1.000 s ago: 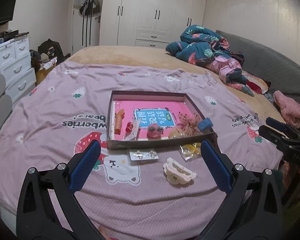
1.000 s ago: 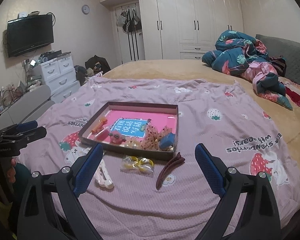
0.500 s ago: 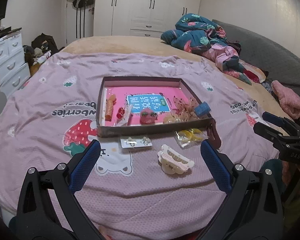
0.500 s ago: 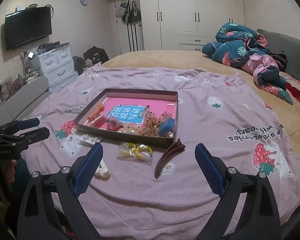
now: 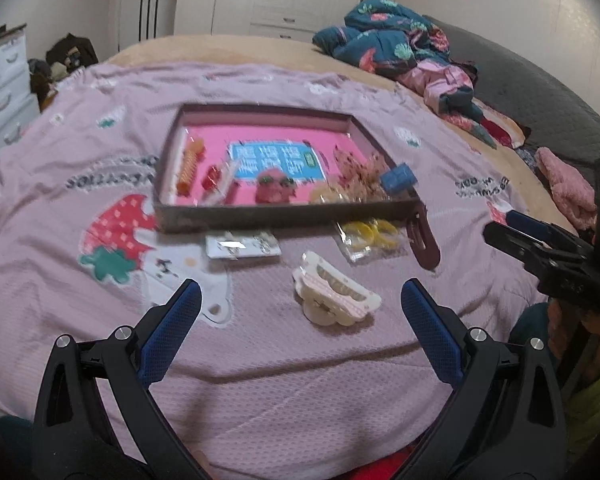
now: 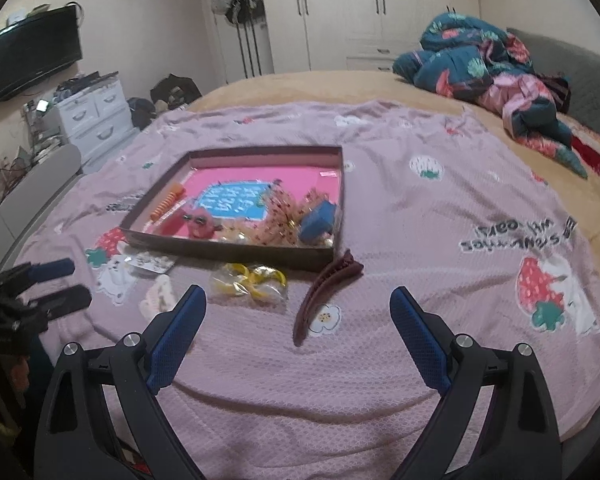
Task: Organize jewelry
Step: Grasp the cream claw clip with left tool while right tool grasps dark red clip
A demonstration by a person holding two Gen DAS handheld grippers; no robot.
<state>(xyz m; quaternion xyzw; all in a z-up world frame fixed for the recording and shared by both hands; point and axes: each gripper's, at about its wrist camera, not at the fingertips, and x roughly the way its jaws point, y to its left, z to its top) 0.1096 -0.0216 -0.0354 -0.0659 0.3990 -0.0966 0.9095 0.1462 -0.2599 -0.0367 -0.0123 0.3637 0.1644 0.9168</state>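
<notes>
Tray [image 5: 284,220]: a shallow dark cardboard rectangle with a glossy pink floor is lying ahead of both tongs, holding an orange ridged clip [image 5: 191,168], a blue block [image 6: 318,216] and gauzy spotted bows [image 6: 278,216].
Cream claw clip [image 5: 334,300]: smooth, curved and toothed, it is sitting just ahead of the left gripper [image 5: 300,308], between its blue pads.
Maroon clip [image 6: 326,292]: long, glossy and tapered, it is resting ahead of the right gripper [image 6: 298,314], its far tip touching the tray's near corner.
Yellow rings packet [image 6: 250,284]: crinkly clear plastic is lying between the two clips.
Earring card [image 5: 242,245]: a flat white card is lying beside the tray's front wall.
Tongs: both are spreading wide, gripping nothing.
Blanket [image 6: 440,220]: mauve waffle-knit cloth with strawberry prints is lying under everything.
</notes>
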